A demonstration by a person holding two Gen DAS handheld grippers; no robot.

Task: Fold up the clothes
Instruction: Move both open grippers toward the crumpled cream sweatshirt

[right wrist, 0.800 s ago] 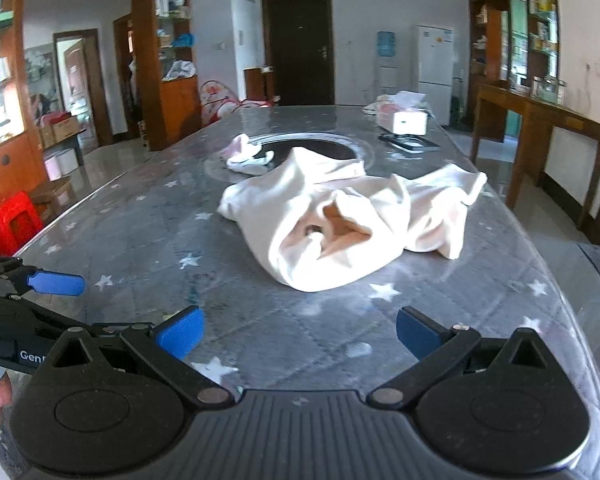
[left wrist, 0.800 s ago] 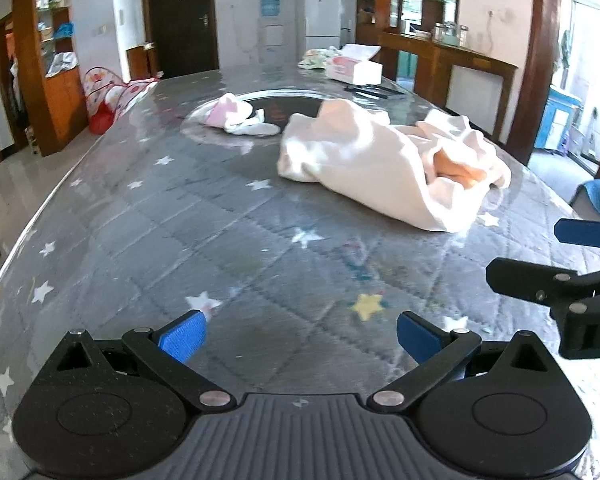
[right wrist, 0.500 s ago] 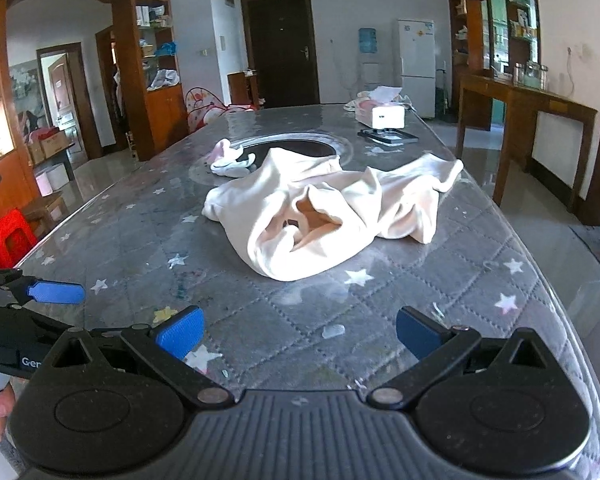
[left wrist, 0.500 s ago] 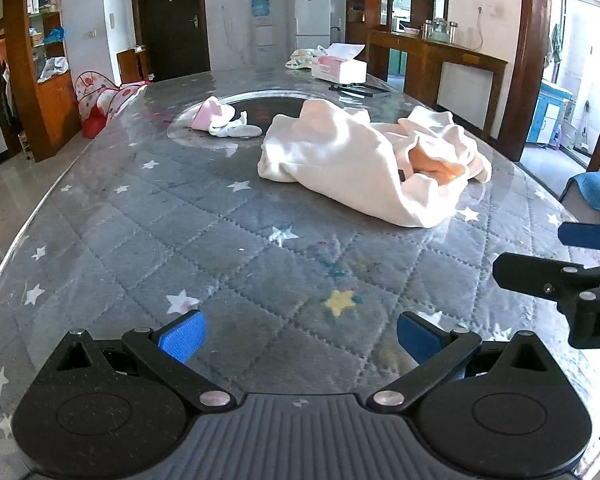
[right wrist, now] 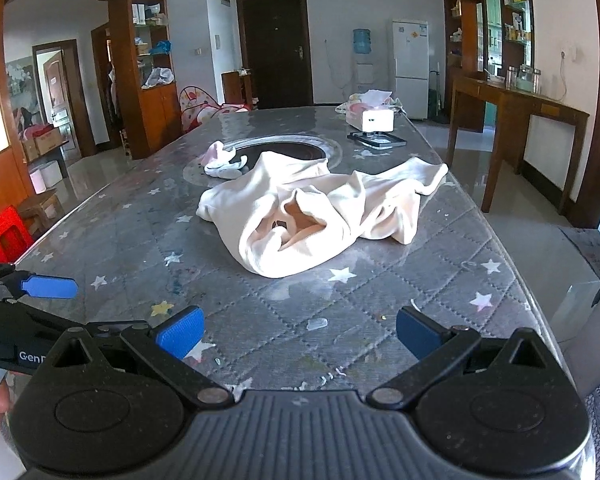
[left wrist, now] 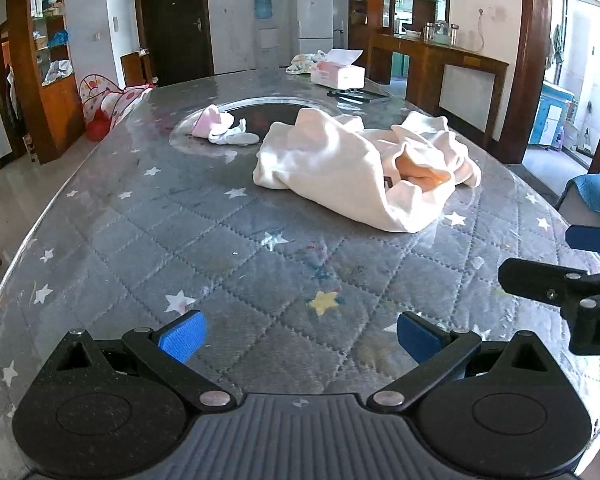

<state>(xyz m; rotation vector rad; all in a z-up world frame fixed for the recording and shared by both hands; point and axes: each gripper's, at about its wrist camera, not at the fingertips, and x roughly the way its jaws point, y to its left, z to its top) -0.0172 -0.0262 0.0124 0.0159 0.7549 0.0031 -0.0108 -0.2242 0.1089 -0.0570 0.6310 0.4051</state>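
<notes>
One long table (left wrist: 148, 240) under a grey quilted cover with stars carries everything. A cream garment (left wrist: 356, 168) lies crumpled near its middle, well ahead of both grippers. Behind it sit a tissue box (right wrist: 370, 119) and a small pink-and-white cloth (left wrist: 220, 130). The left gripper (left wrist: 298, 338) and right gripper (right wrist: 296, 336) hover over the near end, fingers spread wide, holding nothing

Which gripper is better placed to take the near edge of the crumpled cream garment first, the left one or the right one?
Right, probably. In the right wrist view the crumpled cream garment lies almost straight ahead of the open right gripper. For the open left gripper it lies ahead but off to the right. Neither touches it.
</notes>
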